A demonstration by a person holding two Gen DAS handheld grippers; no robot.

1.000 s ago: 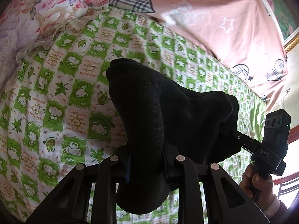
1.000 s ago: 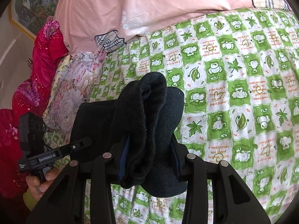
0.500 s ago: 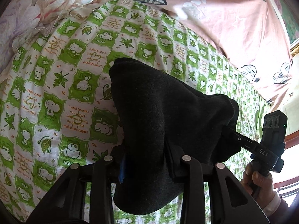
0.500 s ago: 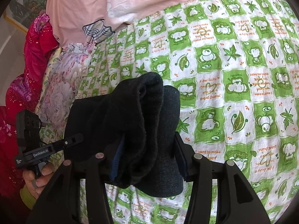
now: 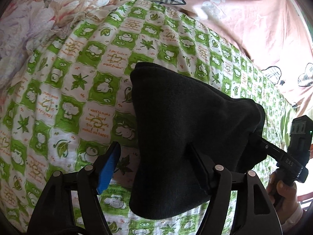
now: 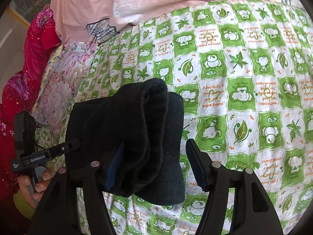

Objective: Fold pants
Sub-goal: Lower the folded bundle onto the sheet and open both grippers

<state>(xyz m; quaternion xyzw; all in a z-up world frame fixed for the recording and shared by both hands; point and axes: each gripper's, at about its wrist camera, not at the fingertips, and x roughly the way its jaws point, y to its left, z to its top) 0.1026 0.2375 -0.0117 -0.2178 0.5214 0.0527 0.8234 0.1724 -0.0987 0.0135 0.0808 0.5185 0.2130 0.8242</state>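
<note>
Left wrist view: left gripper (image 5: 152, 164) has its fingers spread wide, released; the blue pad of the left finger (image 5: 108, 168) stands clear of the cloth with bedsheet showing in the gap, while the right finger sits against the fabric's edge. The black pants (image 5: 182, 133), folded into a thick bundle, lie on the green-and-white checked bedsheet (image 5: 82, 90) right in front of the fingers, spreading up and to the right. At the far right the right gripper (image 5: 273, 152) reaches into the bundle's right edge, held by the right hand (image 5: 281, 188). Floral quilt (image 5: 37, 17) bunched at upper left, pink duvet (image 5: 244, 15) across the top right. Right wrist view: right gripper (image 6: 154, 162) also parted, released; its right finger (image 6: 197, 166) is apart from the cloth with sheet visible between, its left finger is pressed by the fabric. The pants (image 6: 137, 137) lie on the bedsheet (image 6: 244, 98) with stacked fold layers showing along the near edge. The left gripper (image 6: 64, 148) touches the bundle's left side, gripped by the left hand (image 6: 33, 184). Red garment (image 6: 29, 62) at left, floral quilt (image 6: 64, 74) beside it, pink duvet (image 6: 156, 2) on top.
</note>
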